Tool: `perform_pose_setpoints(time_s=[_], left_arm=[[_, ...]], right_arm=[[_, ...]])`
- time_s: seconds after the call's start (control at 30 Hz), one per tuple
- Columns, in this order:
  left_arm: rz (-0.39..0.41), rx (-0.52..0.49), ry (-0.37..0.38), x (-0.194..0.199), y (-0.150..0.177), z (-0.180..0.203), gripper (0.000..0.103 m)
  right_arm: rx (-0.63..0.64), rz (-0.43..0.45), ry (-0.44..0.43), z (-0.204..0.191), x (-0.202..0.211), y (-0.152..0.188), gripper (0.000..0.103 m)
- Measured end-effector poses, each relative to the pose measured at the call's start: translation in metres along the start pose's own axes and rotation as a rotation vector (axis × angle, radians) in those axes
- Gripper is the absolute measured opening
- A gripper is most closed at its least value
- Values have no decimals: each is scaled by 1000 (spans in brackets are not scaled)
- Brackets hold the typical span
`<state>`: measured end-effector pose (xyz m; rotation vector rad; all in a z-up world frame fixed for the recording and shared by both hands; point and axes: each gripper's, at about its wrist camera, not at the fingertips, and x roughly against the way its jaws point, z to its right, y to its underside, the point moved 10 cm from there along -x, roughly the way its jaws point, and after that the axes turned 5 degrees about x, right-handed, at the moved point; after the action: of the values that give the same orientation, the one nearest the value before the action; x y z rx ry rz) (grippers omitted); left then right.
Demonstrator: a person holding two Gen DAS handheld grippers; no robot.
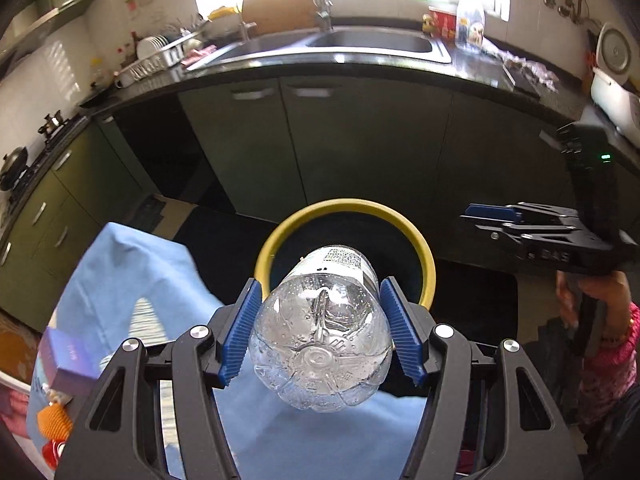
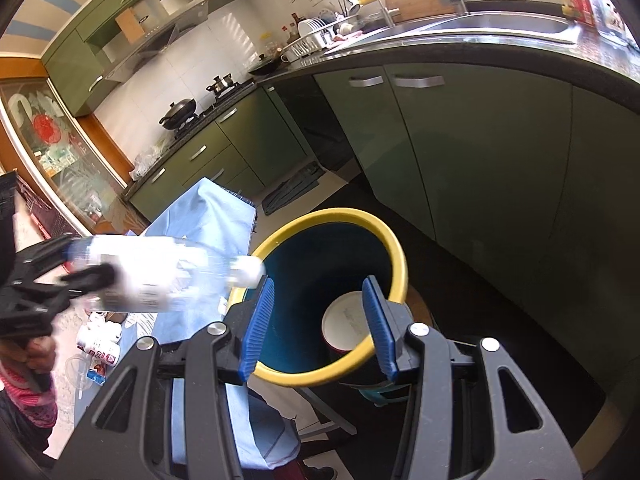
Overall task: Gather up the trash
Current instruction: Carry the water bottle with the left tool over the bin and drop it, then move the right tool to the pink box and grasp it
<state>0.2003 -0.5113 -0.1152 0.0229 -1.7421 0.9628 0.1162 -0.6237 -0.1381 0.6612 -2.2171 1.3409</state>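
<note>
My left gripper (image 1: pixel 320 328) is shut on a clear, empty plastic bottle (image 1: pixel 320 340). Its blue pads press the bottle's sides, and its base faces the camera. The bottle points toward a dark bin with a yellow rim (image 1: pixel 344 205) just ahead and below. In the right wrist view the bottle (image 2: pixel 160 276) is blurred, its cap end at the bin's yellow rim (image 2: pixel 394 252). My right gripper (image 2: pixel 318 284) hovers open over the bin mouth with nothing between its pads. A white-topped, red-sided cup (image 2: pixel 348 324) lies inside the bin. The right gripper (image 1: pixel 492 220) also shows at the right of the left wrist view.
A blue cloth (image 1: pixel 152 280) covers the table left of the bin, with a purple box (image 1: pixel 68 360), small bottles (image 2: pixel 100 344) and other litter on it. Green cabinets (image 2: pixel 480 160) under a black counter (image 1: pixel 360 68) with a sink stand behind the bin. A hand in a pink sleeve (image 1: pixel 608 320) holds the right gripper.
</note>
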Motion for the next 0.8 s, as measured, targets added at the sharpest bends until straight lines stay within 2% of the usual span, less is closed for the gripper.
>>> perform_pose_setpoints(time_s=[0.13, 0.23, 0.3, 0.5, 0.8], left_arm=[[-47, -13, -41, -54, -5, 14, 62], [-62, -20, -60, -77, -2, 14, 76], [-72, 7, -56, -78, 4, 9, 76], [-35, 63, -77, -43, 20, -24, 80], [82, 196, -122, 51, 58, -82, 86]], right_arm=[[-15, -2, 0, 5, -1, 1, 44], [-20, -5, -1, 5, -3, 2, 44], [-17, -9, -1, 4, -5, 1, 44], [-14, -22, -4, 3, -14, 1, 45], [51, -38, -25, -30, -27, -3, 48]])
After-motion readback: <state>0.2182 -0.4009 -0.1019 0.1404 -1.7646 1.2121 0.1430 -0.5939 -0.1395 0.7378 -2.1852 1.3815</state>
